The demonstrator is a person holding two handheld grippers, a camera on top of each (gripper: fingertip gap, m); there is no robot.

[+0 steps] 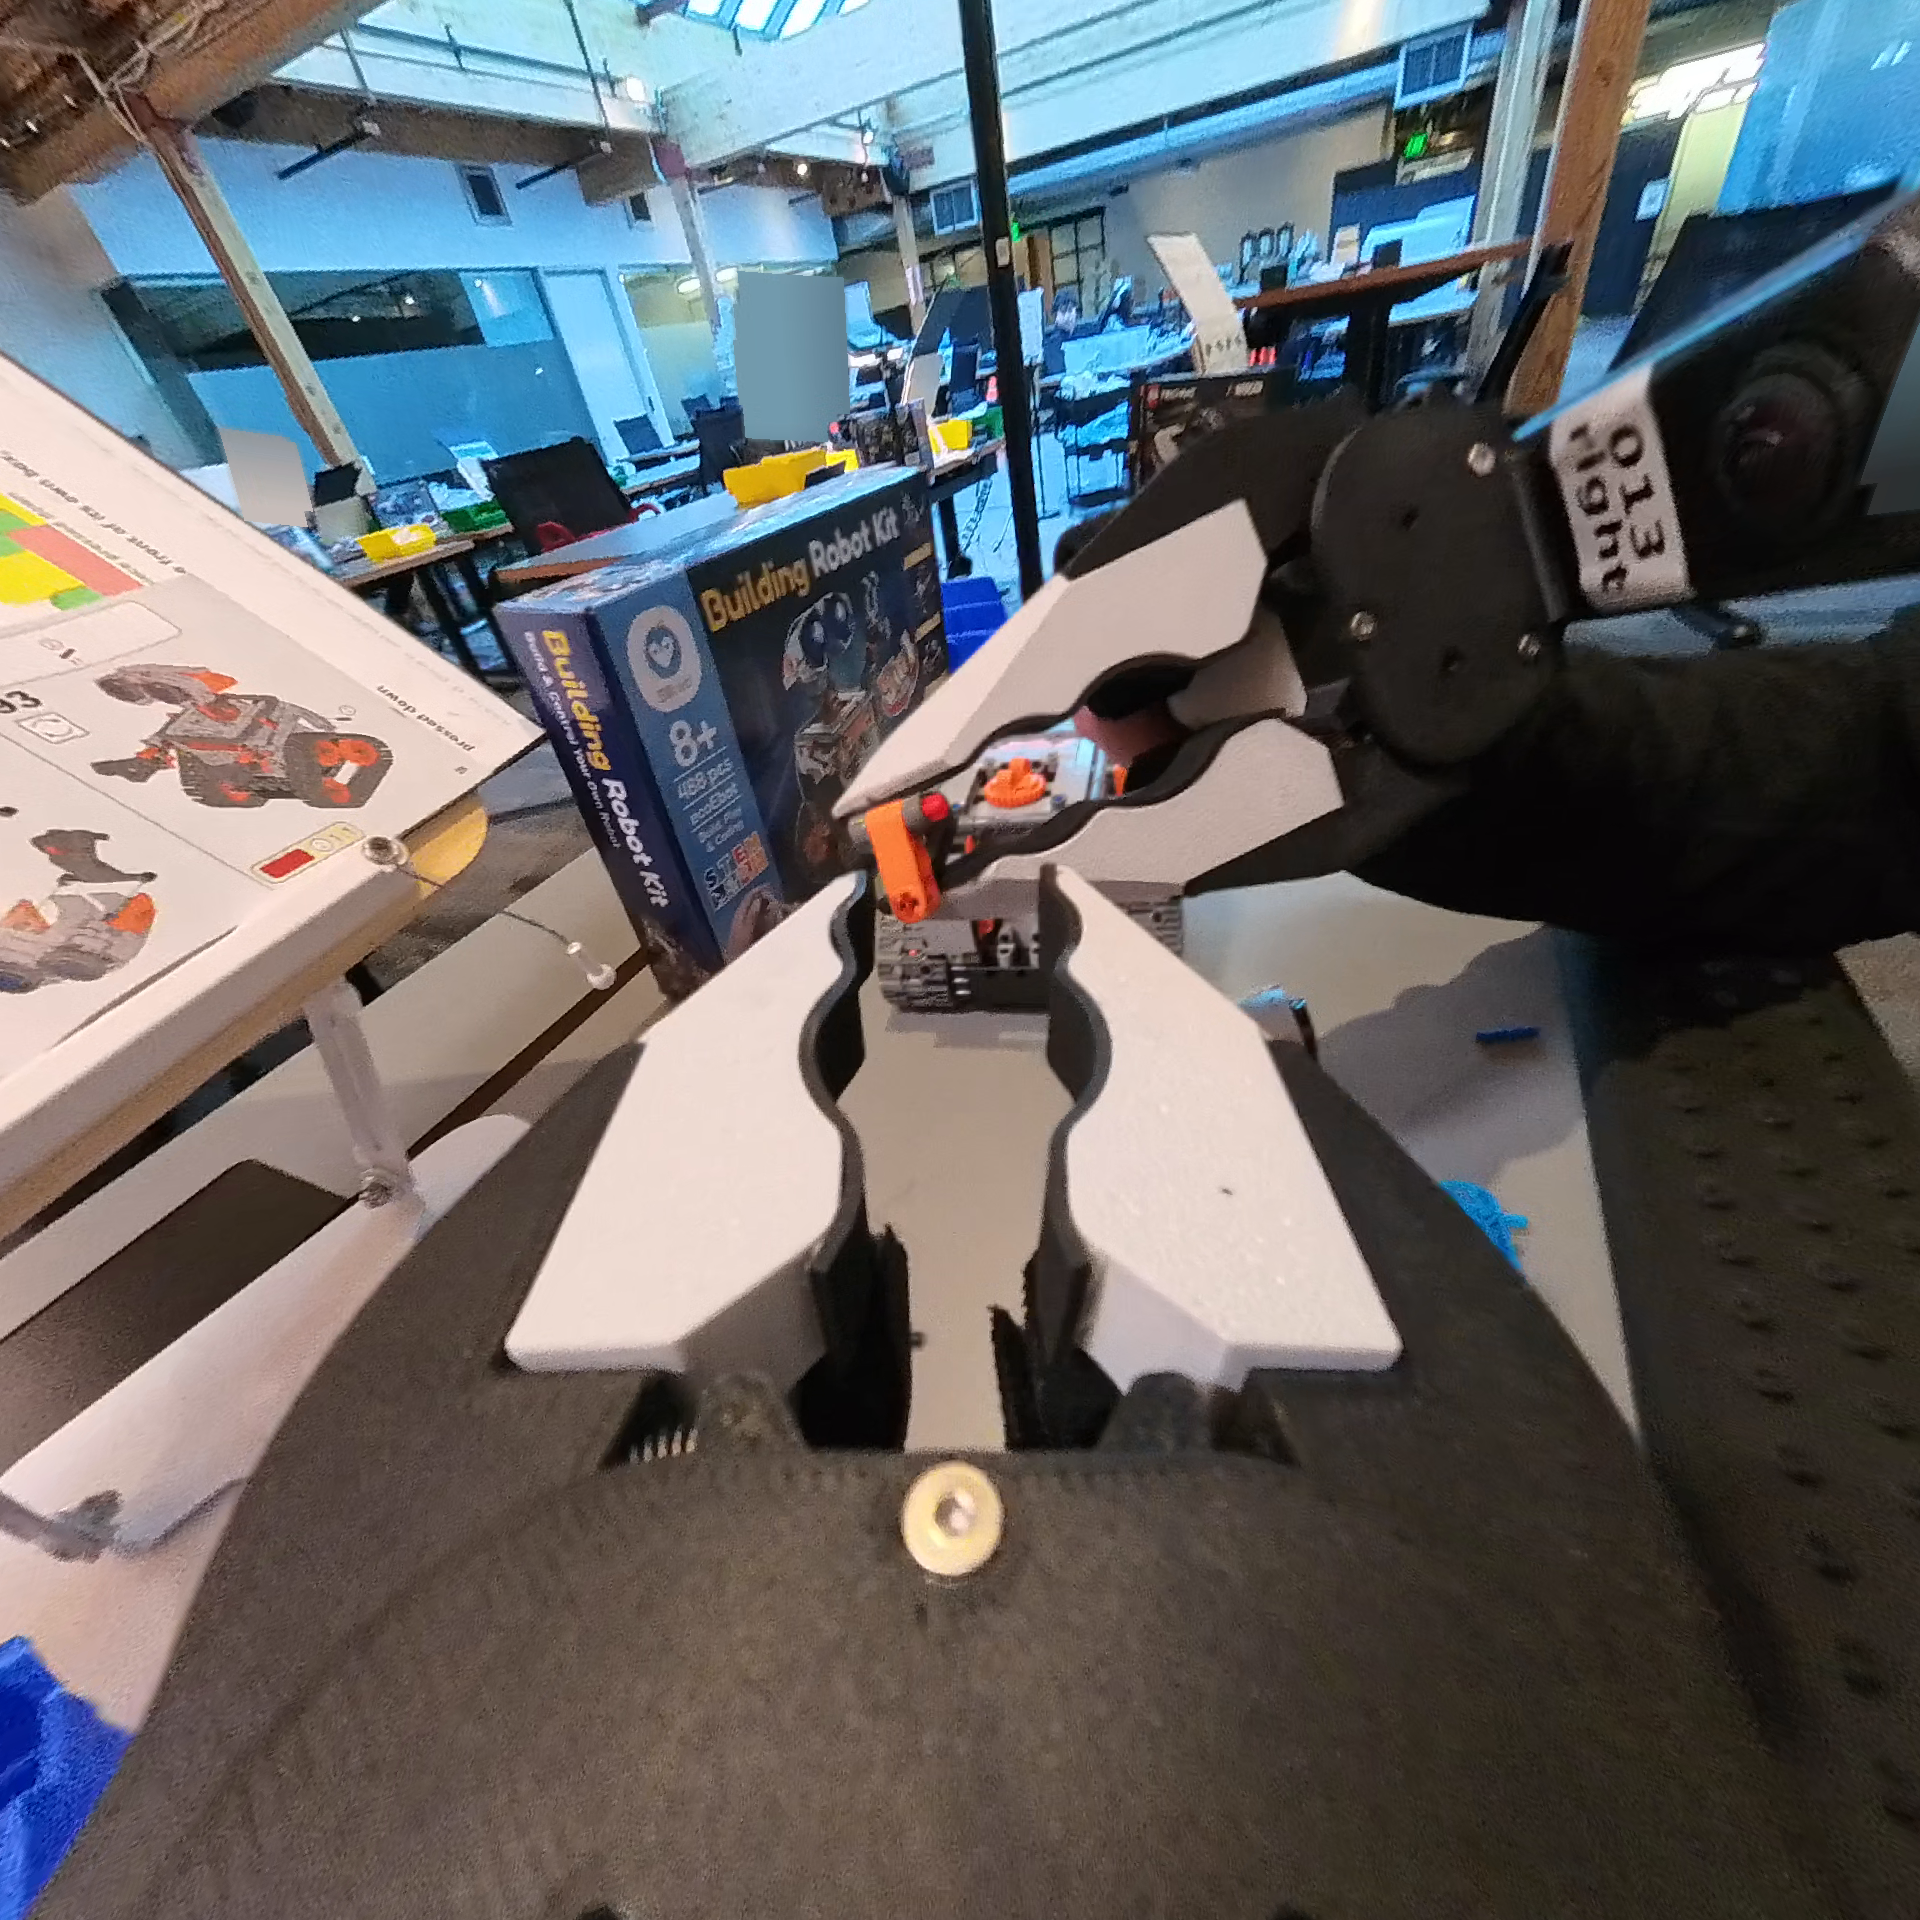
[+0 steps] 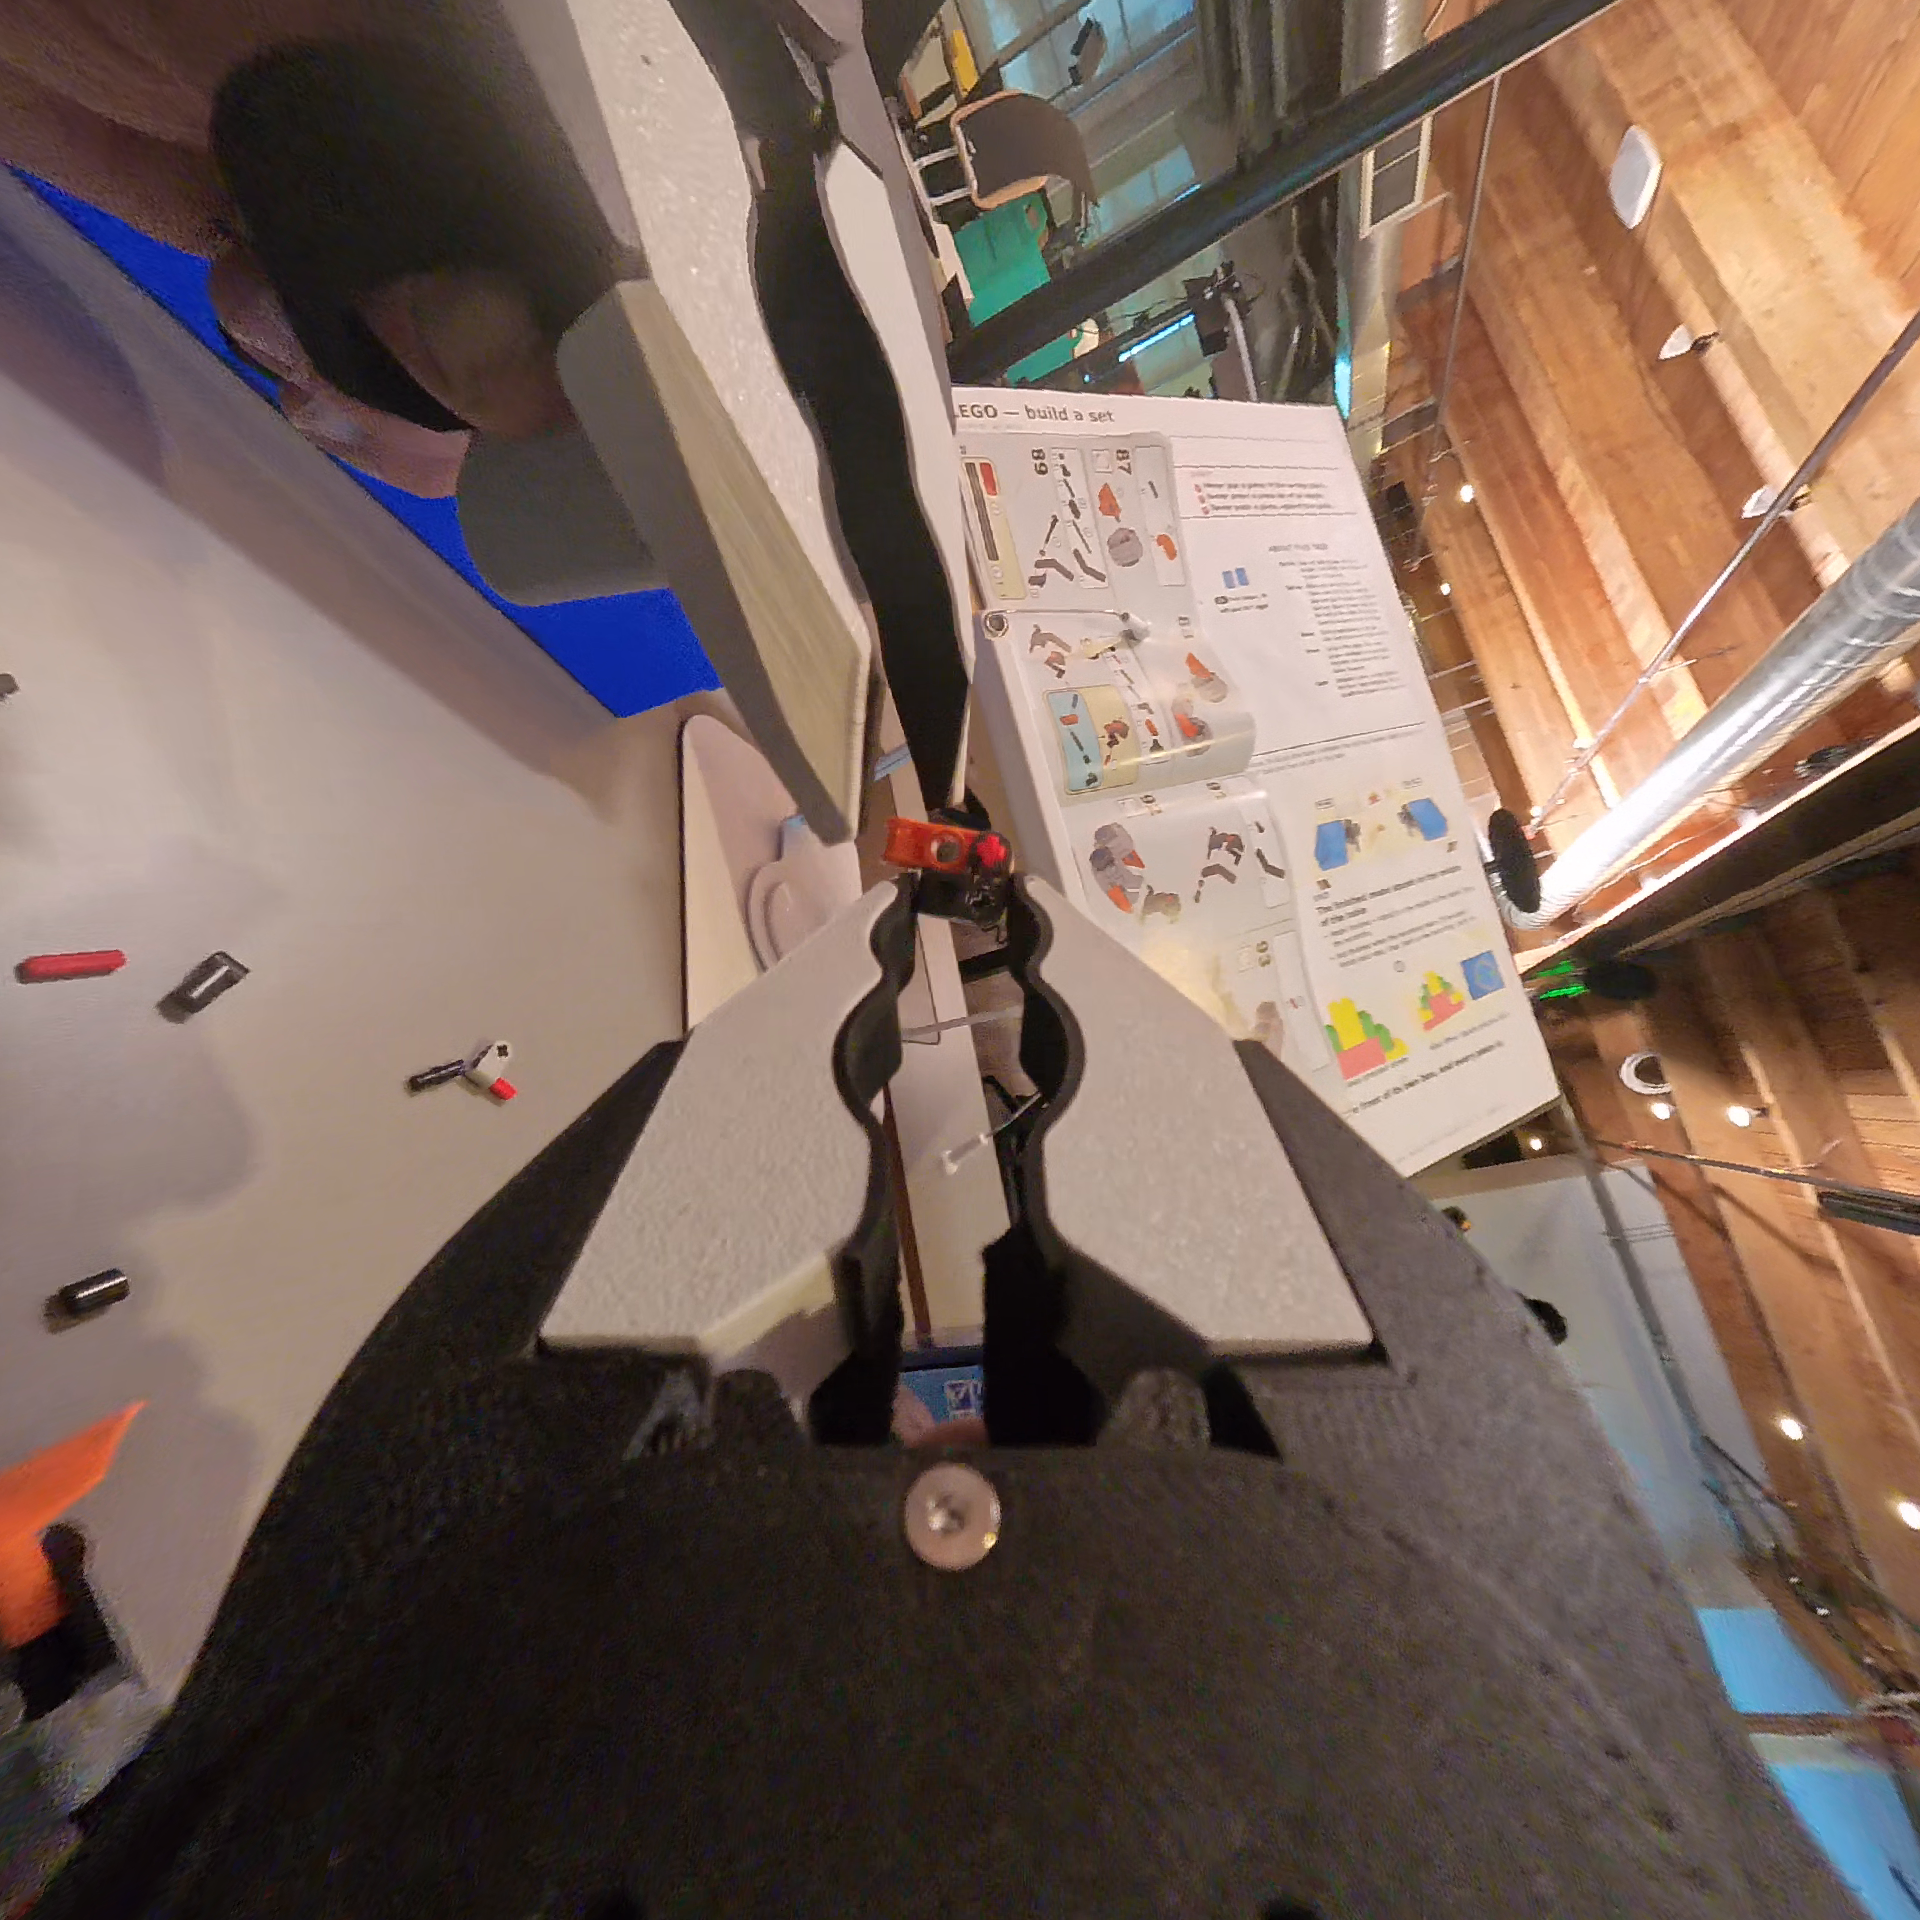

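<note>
Orange-and-grey brick model [image 1: 971,883] sits pinched in my right gripper [image 1: 868,821]. My left gripper [image 1: 956,894], parted, straddles the model just below without gripping.

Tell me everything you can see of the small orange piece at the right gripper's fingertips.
The orange piece is a short plastic beam with round holes, glossy, joined at one end to a grey connector with a red pin. It hangs down at a slight tilt from the tips of the right gripper, whose jaws are closed on the assembly. It sits just above the left gripper, open beneath it, in front of the dark tracked model. In the right wrist view it lies crosswise.
</note>
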